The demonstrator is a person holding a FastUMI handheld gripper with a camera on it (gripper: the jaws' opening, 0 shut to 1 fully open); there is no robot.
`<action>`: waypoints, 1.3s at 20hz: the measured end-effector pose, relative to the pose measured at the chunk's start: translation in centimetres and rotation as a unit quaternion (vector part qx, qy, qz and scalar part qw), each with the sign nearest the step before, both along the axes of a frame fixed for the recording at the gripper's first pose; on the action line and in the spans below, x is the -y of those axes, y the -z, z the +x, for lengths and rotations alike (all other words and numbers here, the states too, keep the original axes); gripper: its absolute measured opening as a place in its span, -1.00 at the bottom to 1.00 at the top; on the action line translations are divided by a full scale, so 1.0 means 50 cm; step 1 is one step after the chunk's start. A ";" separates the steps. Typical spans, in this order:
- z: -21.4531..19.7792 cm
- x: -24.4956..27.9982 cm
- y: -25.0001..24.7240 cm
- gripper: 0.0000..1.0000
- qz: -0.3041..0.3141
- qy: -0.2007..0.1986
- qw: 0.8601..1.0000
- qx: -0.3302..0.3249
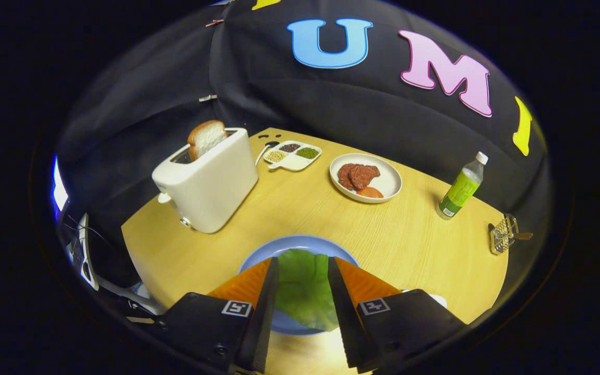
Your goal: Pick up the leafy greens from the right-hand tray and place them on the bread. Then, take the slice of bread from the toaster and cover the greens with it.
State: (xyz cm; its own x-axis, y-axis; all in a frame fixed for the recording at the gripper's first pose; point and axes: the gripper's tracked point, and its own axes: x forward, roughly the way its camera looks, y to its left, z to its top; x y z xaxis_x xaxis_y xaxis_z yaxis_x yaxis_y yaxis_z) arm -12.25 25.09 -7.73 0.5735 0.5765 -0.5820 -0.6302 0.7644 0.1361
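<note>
My gripper (302, 271) hangs with fingers apart over the leafy greens (302, 286) on the blue plate (300, 244); toaster (209, 182) beyond it.

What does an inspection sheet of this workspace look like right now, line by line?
Surface: wooden table, bare between the items.
Job's things: greens lying on the blue plate, seen between the jaws; bread slice standing in the toaster.
Clutter: plate of meat, divided dish of grains, spoon, bottle, small wire basket at the table edge.
Grippers: gripper over the blue plate, jaws apart; contact with the greens cannot be told.
Cables: wires below the table edge beside the toaster.
Surroundings: black cloth wall.
</note>
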 end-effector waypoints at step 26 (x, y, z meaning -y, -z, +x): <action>0.108 -0.516 -0.194 0.43 0.021 -0.039 0.998 0.034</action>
